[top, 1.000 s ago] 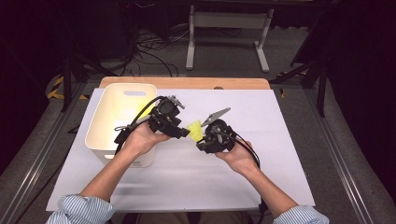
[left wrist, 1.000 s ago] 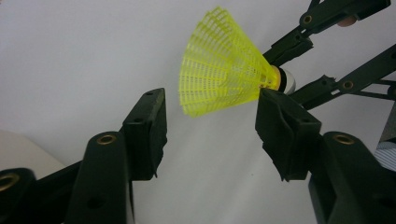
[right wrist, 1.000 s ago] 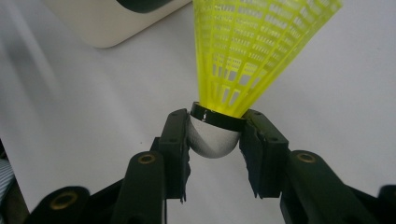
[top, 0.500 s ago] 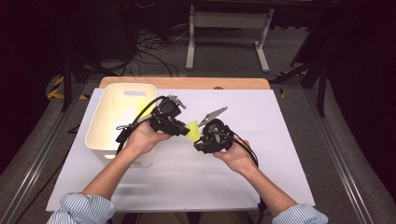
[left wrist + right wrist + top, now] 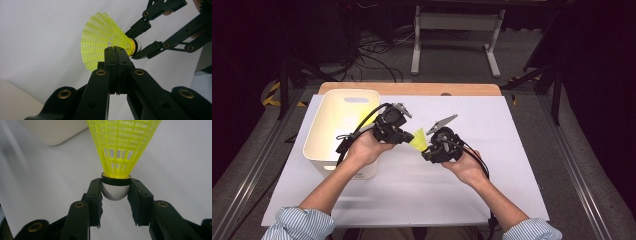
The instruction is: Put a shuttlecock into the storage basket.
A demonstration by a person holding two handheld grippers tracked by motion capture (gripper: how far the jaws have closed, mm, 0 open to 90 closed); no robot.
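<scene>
In the high view a yellow shuttlecock (image 5: 418,137) sits just left of centre frame, held in the air between the left gripper (image 5: 404,136) and the right gripper (image 5: 428,148), above the white sheet (image 5: 492,150) that covers the table; a cream tub (image 5: 332,125) stands at the left of the frame, touching the sheet, and the person's left hand (image 5: 364,150) lies against its near right corner. In the left gripper view the jaws are pressed tight together at frame centre, pinching the edge of the yellow mesh skirt (image 5: 100,45); the other gripper comes in from the upper right. In the right gripper view the jaws stand narrowly apart (one on each side), clamping the white rounded cork (image 5: 115,191) at mid frame; the skirt flares toward the top edge.
</scene>
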